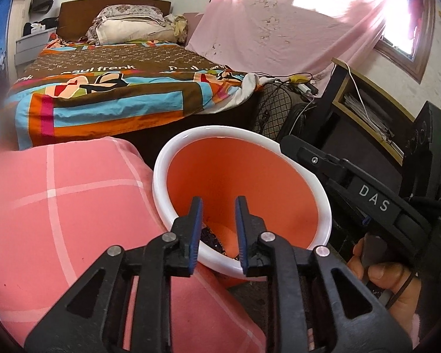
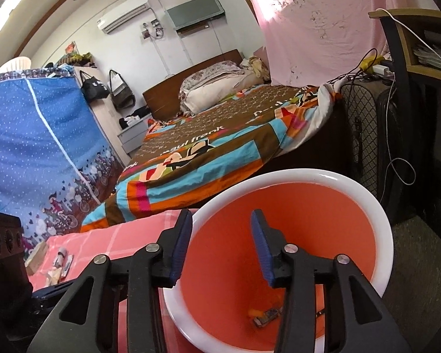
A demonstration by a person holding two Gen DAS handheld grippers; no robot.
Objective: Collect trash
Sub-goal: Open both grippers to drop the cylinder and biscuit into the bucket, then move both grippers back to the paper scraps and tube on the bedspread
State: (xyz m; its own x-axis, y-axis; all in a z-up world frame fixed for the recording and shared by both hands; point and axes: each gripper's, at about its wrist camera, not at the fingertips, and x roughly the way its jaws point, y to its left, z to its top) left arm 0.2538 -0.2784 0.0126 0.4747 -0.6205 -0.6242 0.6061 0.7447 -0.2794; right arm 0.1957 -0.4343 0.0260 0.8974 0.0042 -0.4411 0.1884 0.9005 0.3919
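Two spread claws, left (image 1: 217,206) and right (image 2: 222,220), over orange bin (image 2: 385,235), trash (image 2: 266,314) lying below

The left gripper (image 1: 217,229) hides most of the dark scrap (image 1: 210,236) at the bin (image 1: 323,206) bottom. In the right view, small litter (image 2: 264,317) there is unidentifiable, and items (image 2: 60,261) at nine o'clock are blurred.
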